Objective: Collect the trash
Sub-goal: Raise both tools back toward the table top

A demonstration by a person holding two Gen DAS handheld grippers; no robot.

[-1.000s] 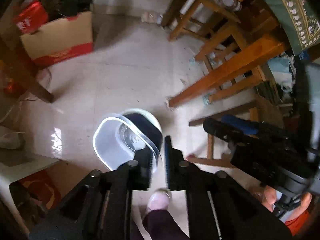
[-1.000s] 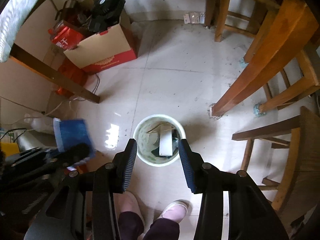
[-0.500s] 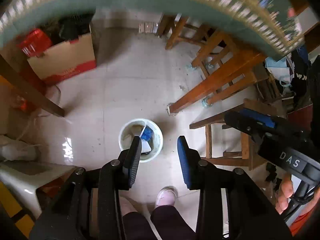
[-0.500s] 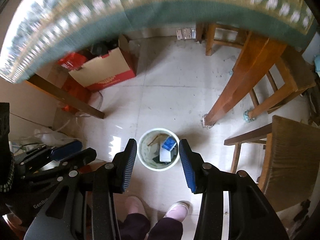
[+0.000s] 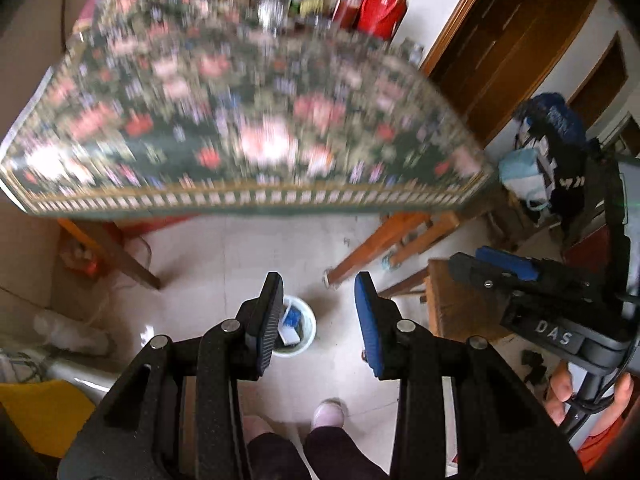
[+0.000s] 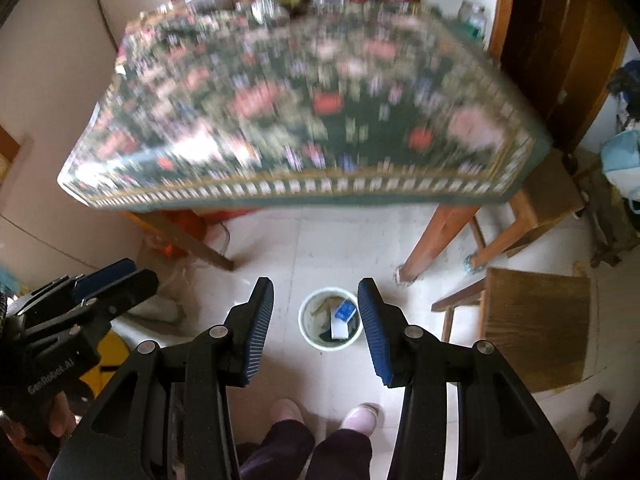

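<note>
Above the floor bin (image 6: 330, 324), both tools — left (image 5: 316, 320), right (image 6: 316, 326) — gape empty; next, scan the counter (image 6: 304, 120) at twelve o'clock.

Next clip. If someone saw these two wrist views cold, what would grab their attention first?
The blurred floral tablecloth fills the upper half of both views, with bottles and a red container crowded at its far edge. Below it, on the pale tile floor, a small white trash bin holding a blue packet sits framed between the open right gripper fingers; the open left gripper is empty too.
</note>
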